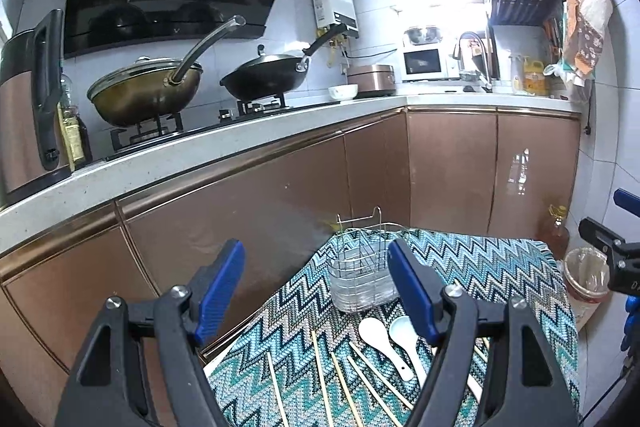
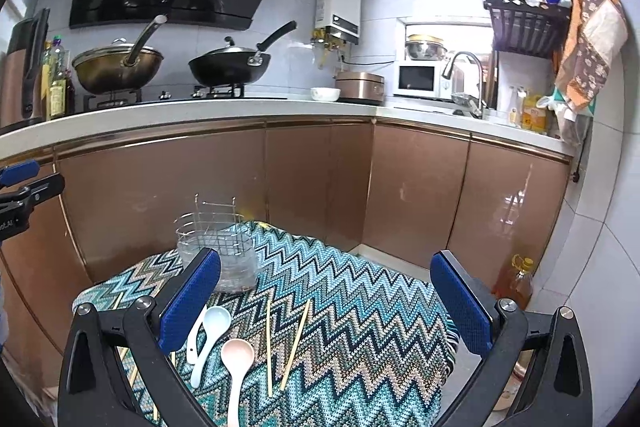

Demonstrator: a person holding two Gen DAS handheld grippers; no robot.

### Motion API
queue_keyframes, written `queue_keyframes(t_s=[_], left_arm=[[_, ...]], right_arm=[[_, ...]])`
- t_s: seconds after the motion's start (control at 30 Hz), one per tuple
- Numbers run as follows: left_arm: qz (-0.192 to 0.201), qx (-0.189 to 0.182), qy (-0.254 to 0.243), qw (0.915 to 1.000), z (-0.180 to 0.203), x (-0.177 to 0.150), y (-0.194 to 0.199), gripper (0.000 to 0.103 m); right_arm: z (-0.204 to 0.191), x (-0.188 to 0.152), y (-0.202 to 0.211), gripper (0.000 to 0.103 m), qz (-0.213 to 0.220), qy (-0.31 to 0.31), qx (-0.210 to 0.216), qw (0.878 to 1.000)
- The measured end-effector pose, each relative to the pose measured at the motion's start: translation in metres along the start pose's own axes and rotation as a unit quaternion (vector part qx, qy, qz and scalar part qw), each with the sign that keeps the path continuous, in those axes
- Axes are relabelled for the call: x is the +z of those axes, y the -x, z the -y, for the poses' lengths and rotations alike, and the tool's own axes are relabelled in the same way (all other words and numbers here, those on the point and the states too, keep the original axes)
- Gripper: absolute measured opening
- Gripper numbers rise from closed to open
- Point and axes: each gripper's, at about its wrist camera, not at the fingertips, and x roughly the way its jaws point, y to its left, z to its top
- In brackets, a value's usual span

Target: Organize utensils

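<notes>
A wire utensil holder (image 1: 360, 267) (image 2: 218, 253) stands empty at the far edge of a small table under a zigzag cloth (image 1: 480, 275) (image 2: 340, 299). In front of it lie a white spoon (image 1: 380, 341), a pale blue spoon (image 1: 406, 337) (image 2: 210, 333), a pink spoon (image 2: 236, 367) and several wooden chopsticks (image 1: 322, 379) (image 2: 269, 347). My left gripper (image 1: 316, 287) hangs open above the near left part of the table, holding nothing. My right gripper (image 2: 326, 299) is open above the table's middle, also holding nothing.
Copper-coloured cabinets (image 2: 168, 187) run close behind and beside the table under a white counter with two woks (image 1: 148, 91) (image 1: 264, 75). An oil bottle (image 2: 516, 281) and a lined bin (image 1: 586, 279) stand on the floor to the right.
</notes>
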Motion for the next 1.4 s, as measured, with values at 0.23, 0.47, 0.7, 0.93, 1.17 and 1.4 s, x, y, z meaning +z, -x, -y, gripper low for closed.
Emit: queue_keyframes(t_s=[0.23, 0.47, 0.7, 0.93, 1.17, 1.4], left_arm=[[-0.008, -0.025, 0.024, 0.9994, -0.017, 0.002, -0.007, 0.073], [-0.04, -0.031, 0.073, 0.996, -0.039, -0.004, -0.034, 0.073], [-0.069, -0.041, 0.084, 0.9932, -0.052, -0.02, -0.057, 0.073], [-0.147, -0.064, 0.115, 0.9803, -0.065, -0.041, -0.104, 0.072], [-0.243, -0.091, 0.132, 0.9567, -0.066, -0.074, -0.165, 0.069], [-0.342, -0.115, 0.126, 0.9239, -0.058, -0.105, -0.232, 0.052]], right_arm=[[0.0, 0.003, -0.003, 0.103, 0.007, -0.01, -0.007, 1.0], [0.004, 0.004, -0.006, 0.103, 0.006, -0.016, -0.009, 1.0], [0.001, 0.005, -0.022, 0.103, -0.007, -0.001, -0.012, 1.0], [0.0, -0.003, -0.058, 0.103, -0.049, 0.001, 0.005, 0.999], [-0.004, -0.012, -0.106, 0.089, -0.118, -0.005, 0.04, 0.992], [-0.02, -0.035, -0.193, 0.042, -0.261, -0.044, 0.105, 0.959]])
